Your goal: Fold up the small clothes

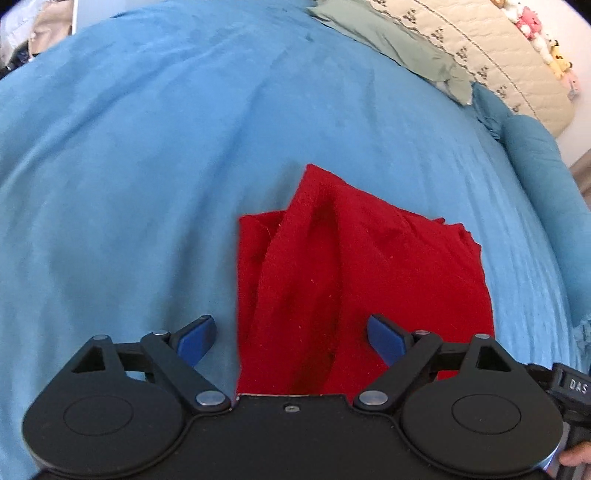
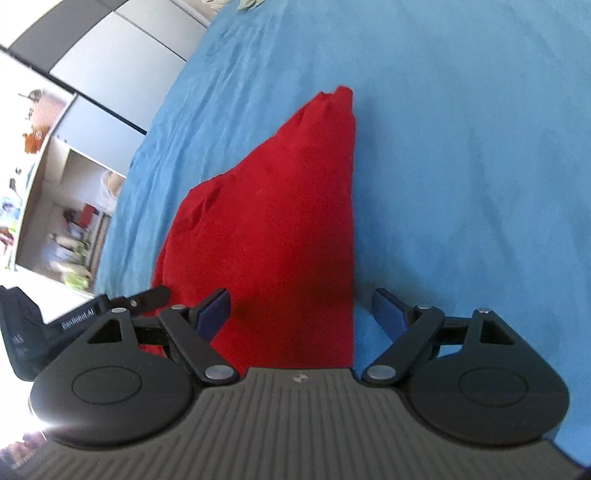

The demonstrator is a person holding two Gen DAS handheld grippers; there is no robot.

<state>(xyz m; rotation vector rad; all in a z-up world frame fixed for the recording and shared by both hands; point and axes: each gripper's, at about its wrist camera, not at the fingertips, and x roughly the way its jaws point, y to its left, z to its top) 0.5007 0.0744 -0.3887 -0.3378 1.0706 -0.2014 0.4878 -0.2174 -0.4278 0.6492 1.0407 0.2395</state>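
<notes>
While you held both tools over the bed, your left gripper [image 1: 291, 338] stood wide apart, its blue fingertips [image 1: 195, 341] straddling the near end of the red garment [image 1: 354, 273] with nothing between them gripped; whether the pads touched the cloth could not be told. Your right gripper [image 2: 301, 310] was spread just as wide, one blue pad [image 2: 214, 310] over the red cloth at 9 o'clock and the other over the blue bedspread [image 2: 461, 166] at 3 o'clock, clasping nothing.

The garment lay rumpled and partly folded on the bedspread, running from 6 o'clock toward 12 in both views, with a peaked corner at its far end.

The left wrist view alone showed a green cloth [image 1: 399, 40] and a beige quilted cover [image 1: 491, 59] at 1 o'clock, a row of plush toys [image 1: 535, 33] beyond them (small and blurred), and a rolled blue bolster [image 1: 543, 166] at 3 o'clock. The right wrist view alone showed grey wardrobe panels [image 2: 110, 62] and cluttered shelves [image 2: 70, 229] at 9 to 10 o'clock, plus the black body of your other tool [image 2: 37, 332] at 8 o'clock.
</notes>
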